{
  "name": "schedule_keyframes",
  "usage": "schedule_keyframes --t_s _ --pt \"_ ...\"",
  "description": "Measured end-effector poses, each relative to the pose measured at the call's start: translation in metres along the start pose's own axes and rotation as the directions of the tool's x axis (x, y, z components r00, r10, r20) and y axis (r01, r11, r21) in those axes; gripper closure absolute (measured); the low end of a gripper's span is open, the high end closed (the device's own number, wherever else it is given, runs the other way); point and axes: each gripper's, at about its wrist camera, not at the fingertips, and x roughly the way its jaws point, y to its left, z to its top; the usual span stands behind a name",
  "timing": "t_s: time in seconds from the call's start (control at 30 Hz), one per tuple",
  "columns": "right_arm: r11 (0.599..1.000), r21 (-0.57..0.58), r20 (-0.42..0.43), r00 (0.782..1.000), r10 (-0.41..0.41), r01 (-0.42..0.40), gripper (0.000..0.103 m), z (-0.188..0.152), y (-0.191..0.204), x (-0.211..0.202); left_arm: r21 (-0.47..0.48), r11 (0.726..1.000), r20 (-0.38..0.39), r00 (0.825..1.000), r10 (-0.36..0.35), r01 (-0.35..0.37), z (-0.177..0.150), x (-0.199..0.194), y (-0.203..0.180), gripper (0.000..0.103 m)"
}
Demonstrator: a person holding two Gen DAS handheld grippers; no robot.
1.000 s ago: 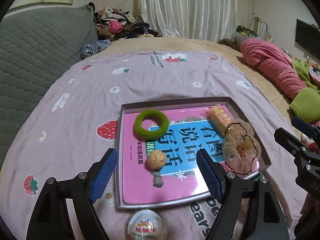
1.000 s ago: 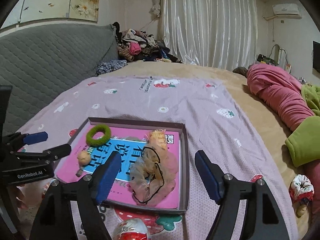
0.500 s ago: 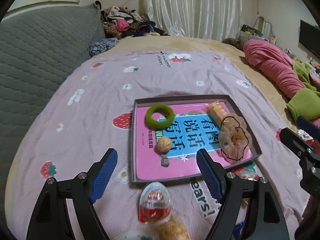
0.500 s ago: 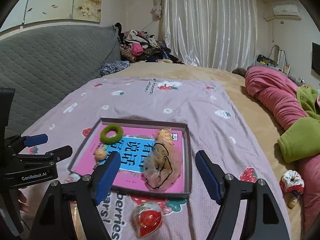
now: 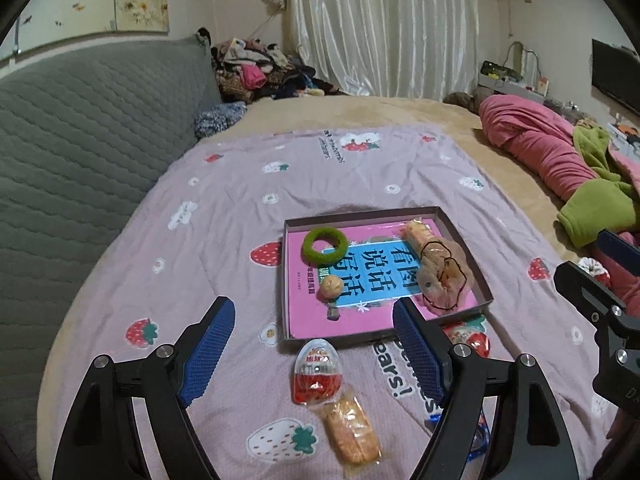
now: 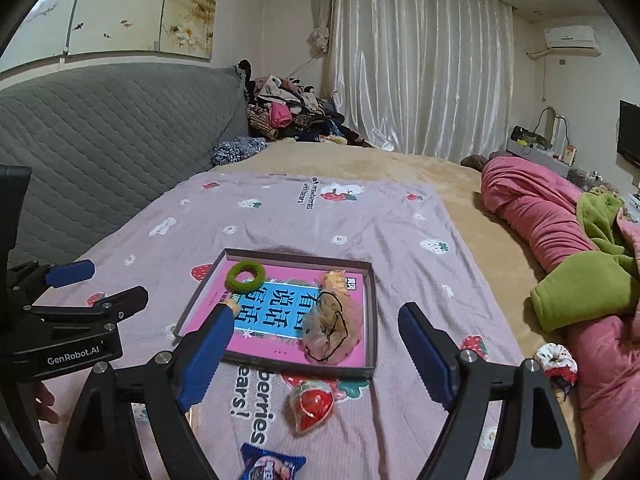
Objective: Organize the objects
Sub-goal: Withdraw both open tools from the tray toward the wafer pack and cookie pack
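Note:
A shallow brown box lid (image 5: 468, 252) (image 6: 371, 312) lies on the pink strawberry blanket, with a pink and blue book in it. On the book rest a green ring (image 5: 325, 245) (image 6: 245, 275), a small walnut-like ball (image 5: 331, 287), a wrapped biscuit (image 5: 416, 233) and a peach scrunchie with a black hair tie (image 5: 444, 276) (image 6: 332, 326). In front of the lid lie a red chocolate egg (image 5: 318, 372), a second egg (image 6: 312, 404), an orange wrapped snack (image 5: 350, 428) and a blue packet (image 6: 270, 466). My left gripper (image 5: 314, 352) is open and empty. My right gripper (image 6: 316, 352) holds nothing, its jaws opening.
A grey quilted headboard (image 5: 80, 152) runs along the left. A heap of clothes (image 5: 260, 72) sits at the far end before white curtains. Pink and green bedding (image 6: 568, 248) is bunched at the right, with a white scrunchie (image 6: 556, 360) beside it.
Both grippers have pulled back and up from the box lid, which now looks smaller. The eggs, the orange snack and the blue packet have come into view in front of it.

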Motion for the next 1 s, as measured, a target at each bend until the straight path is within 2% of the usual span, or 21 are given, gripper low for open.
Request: schedule_keyframes --t_s 0.47,1.0 --pt "1.000 -0.015 0.026 1.000 0.000 0.000 0.016 -0.009 0.010 -0.050 -0.008 1.000 0.018 1.000 0.006 -0.006 -0.020 -0.054 0.001 0.021" --pt "0.999 -0.033 0.034 0.999 0.007 -0.006 0.013 -0.024 0.022 -0.080 -0.002 1.000 -0.005 1.000 0.005 -0.005 -0.043 -0.077 0.003 0.021"
